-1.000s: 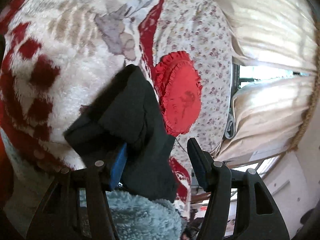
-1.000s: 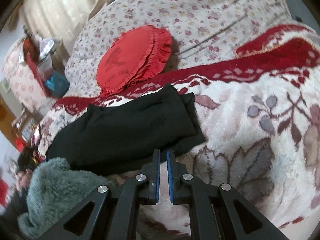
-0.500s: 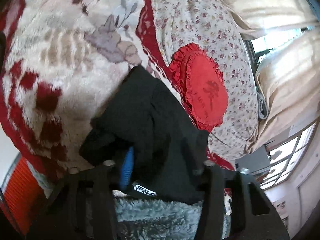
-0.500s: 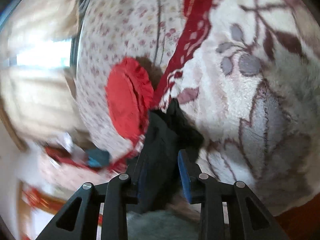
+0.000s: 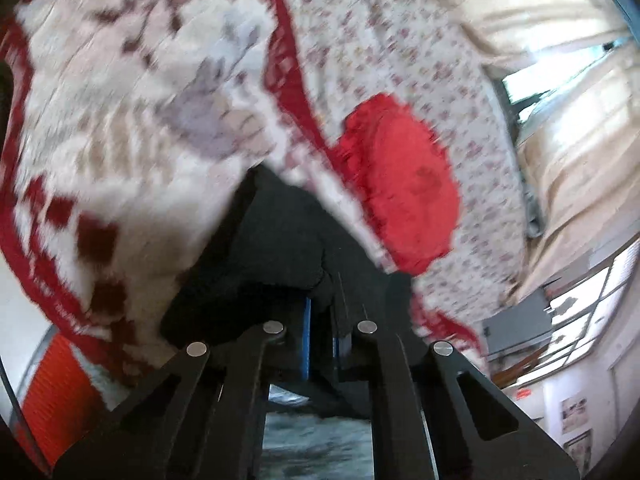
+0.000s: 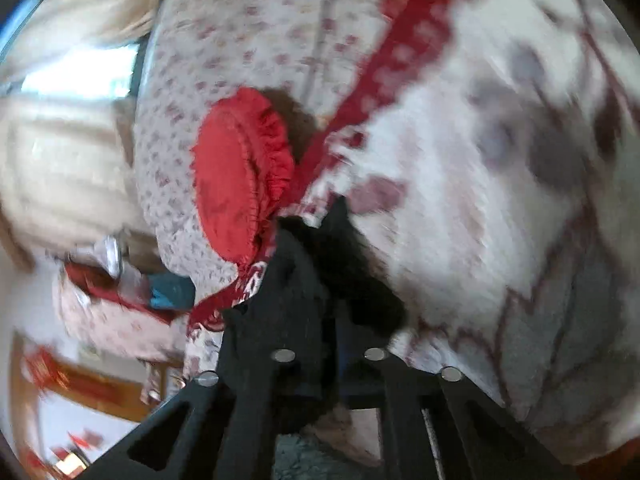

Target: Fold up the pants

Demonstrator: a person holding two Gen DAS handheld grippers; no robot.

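Left wrist view shows my left gripper has just closed, its blue-padded jaws pinching an edge of the black, soft folded pants, where a second ago they stood wide around that cloth. Right wrist view shows my right gripper has opened and closed again onto the same pants, which lie on the fluffy white-and-red blanket beside the round red ruffled cushion. With both ends gripped, I judge I'm set to lift for the next fold.
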